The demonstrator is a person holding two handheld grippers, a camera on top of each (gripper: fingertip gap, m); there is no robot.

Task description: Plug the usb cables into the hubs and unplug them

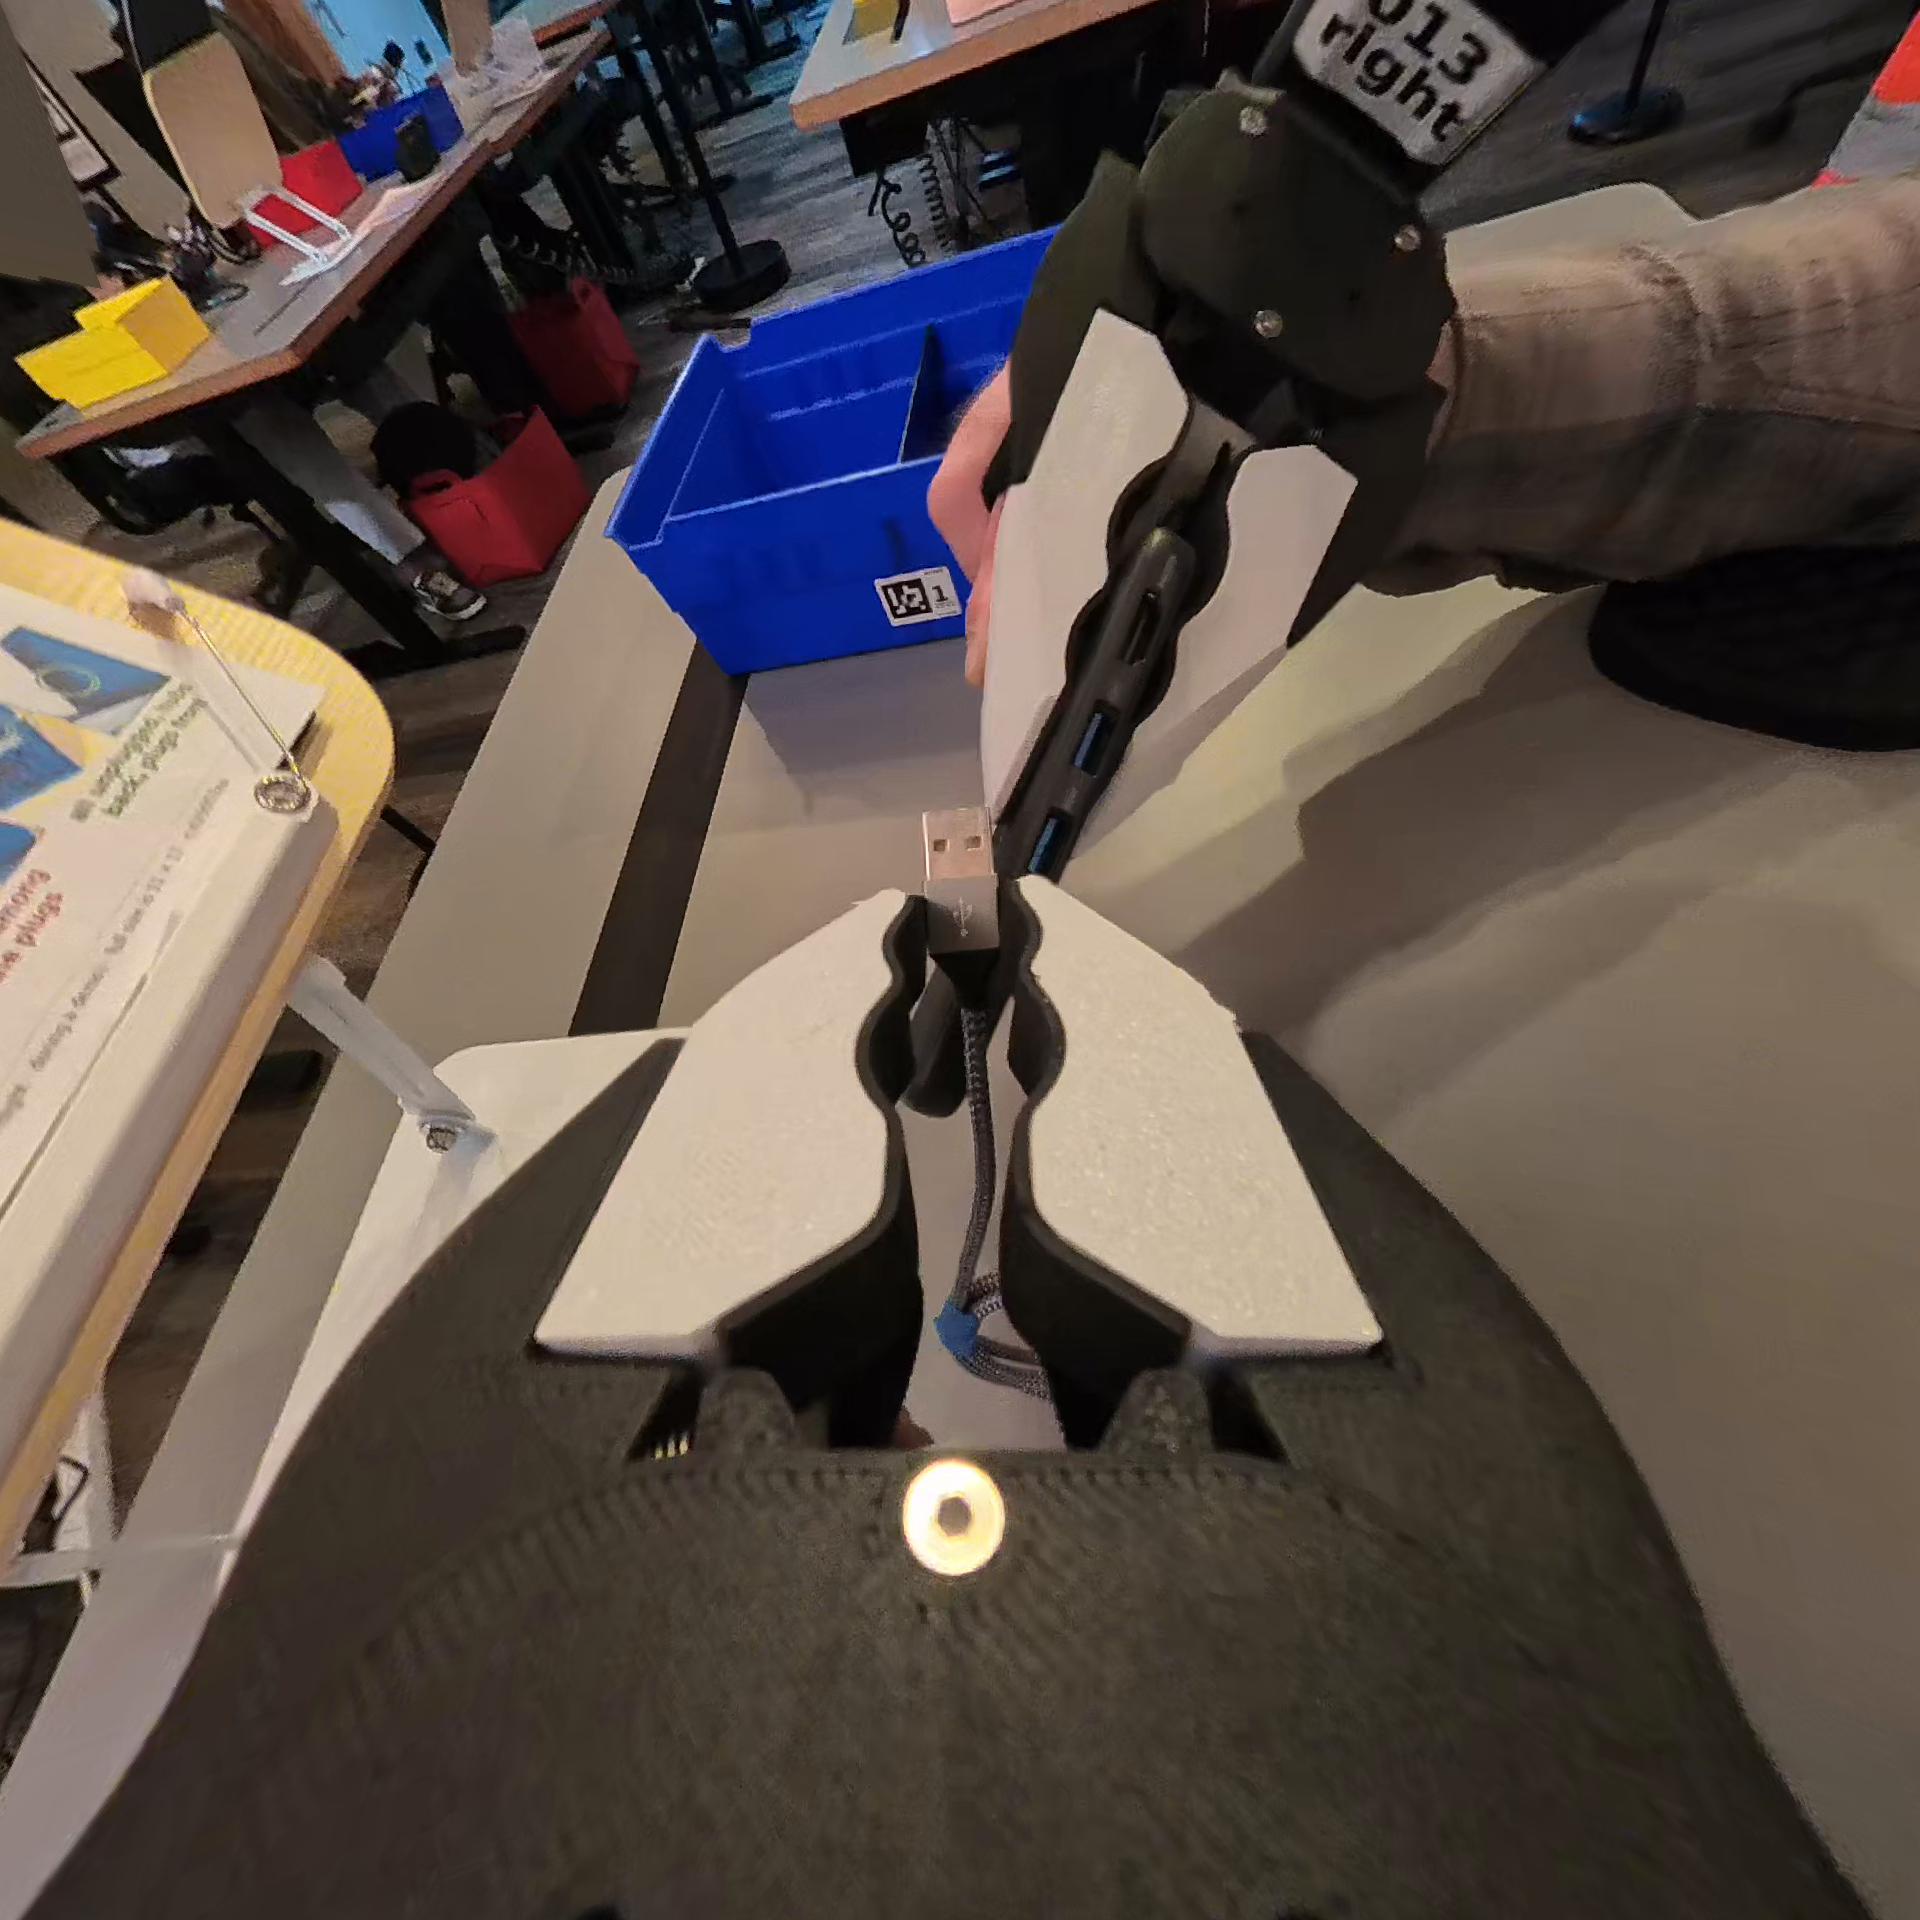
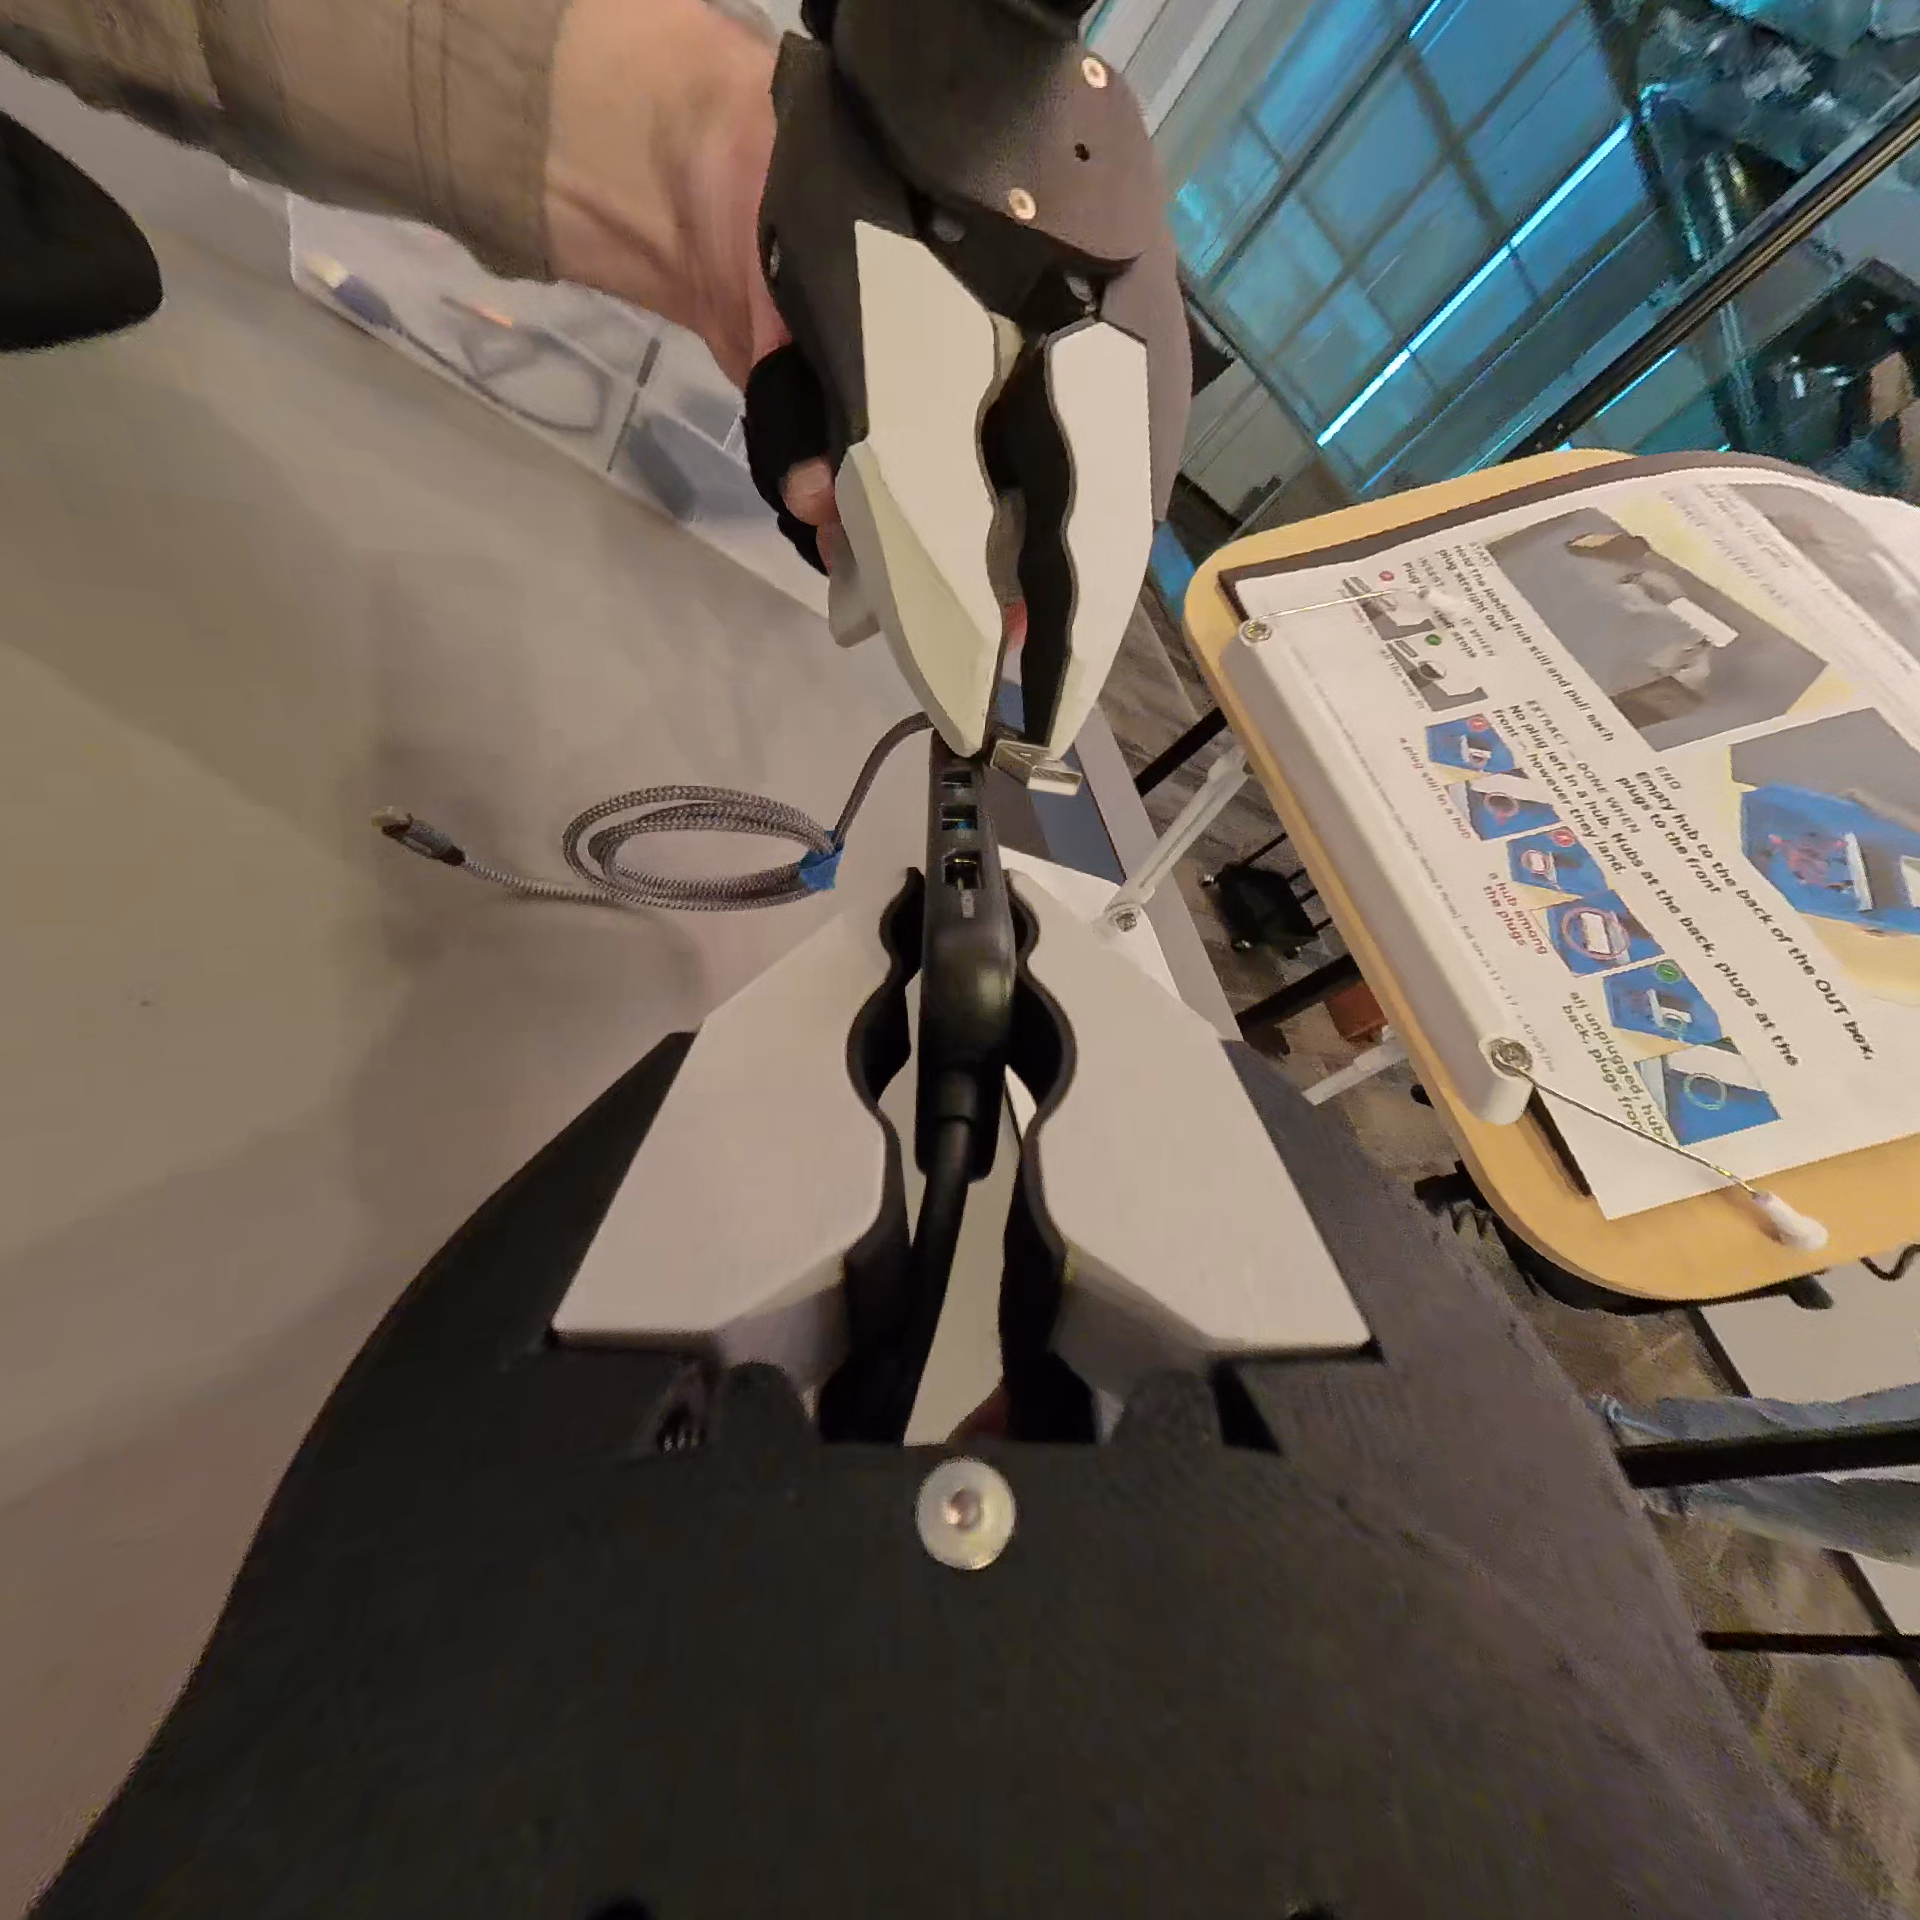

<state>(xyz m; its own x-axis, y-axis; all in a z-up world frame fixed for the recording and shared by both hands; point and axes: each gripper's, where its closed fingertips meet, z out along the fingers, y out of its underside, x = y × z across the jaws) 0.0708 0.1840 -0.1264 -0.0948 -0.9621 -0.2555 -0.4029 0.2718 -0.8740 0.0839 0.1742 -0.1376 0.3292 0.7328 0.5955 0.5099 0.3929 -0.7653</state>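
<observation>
Facing tip-to-tip: left gripper [image 1: 961, 914] jaws clamp USB plug [image 1: 958, 868], right gripper [image 2: 961, 914] jaws clamp hub [image 2: 961, 904], plug beside ports.

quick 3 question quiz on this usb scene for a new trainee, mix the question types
1. True or false: the USB plug is already seated in the hub.
2. Which gripper holds the hub: A left gripper, B right gripper?
3. Fill in: the coiled part of the braided cable rests on the ____.

Key: 1 false, the plug is beside the ports, not inserted. 2 B. 3 table.
</observation>
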